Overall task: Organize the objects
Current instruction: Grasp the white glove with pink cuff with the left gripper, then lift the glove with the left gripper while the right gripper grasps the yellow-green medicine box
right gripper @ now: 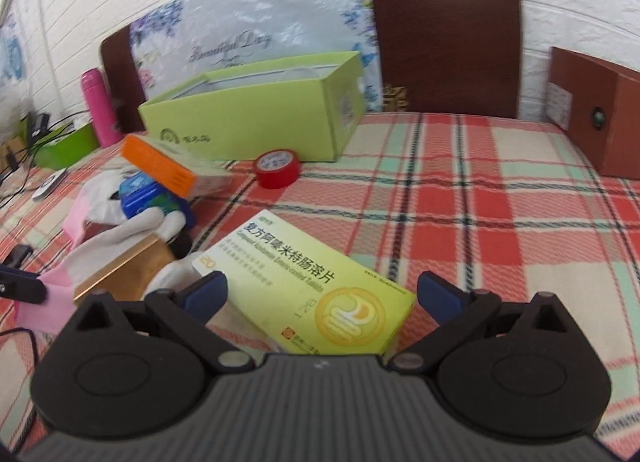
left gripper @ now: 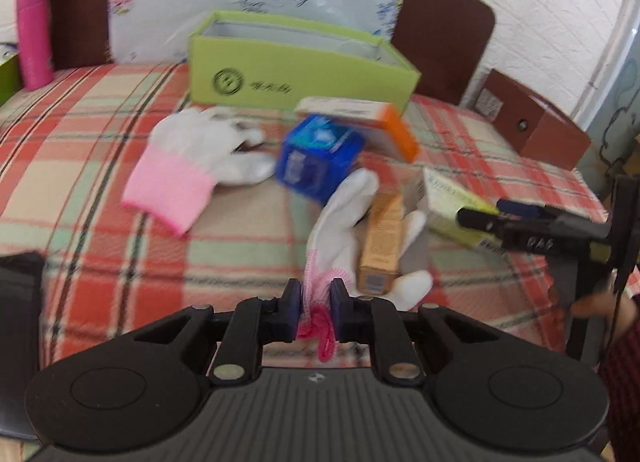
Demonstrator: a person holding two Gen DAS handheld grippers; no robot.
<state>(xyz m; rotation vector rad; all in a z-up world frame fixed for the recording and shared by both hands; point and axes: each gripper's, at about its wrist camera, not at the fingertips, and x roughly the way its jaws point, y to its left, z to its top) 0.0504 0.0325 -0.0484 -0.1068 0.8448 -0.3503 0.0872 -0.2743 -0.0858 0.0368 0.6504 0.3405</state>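
My left gripper [left gripper: 316, 288] is shut on the pink cuff of a white glove [left gripper: 340, 222] that stretches ahead over the plaid bedspread. A tan carton [left gripper: 382, 246] lies on that glove. My right gripper [right gripper: 322, 280] is open, its blue pads on either side of a yellow-green medicine box [right gripper: 316, 286] without pressing it. That gripper [left gripper: 480, 210] also shows at the right of the left wrist view, beside the same medicine box [left gripper: 452, 202]. A second glove [left gripper: 188, 166], a blue box [left gripper: 316, 154] and an orange-and-white box [left gripper: 372, 118] lie further ahead.
An open green box [left gripper: 296, 66] stands at the back by the headboard. A red tape roll [right gripper: 278, 168] sits in front of it. A pink bottle [right gripper: 98, 106] stands at the back left, and a brown cabinet [right gripper: 600, 110] at the right edge.
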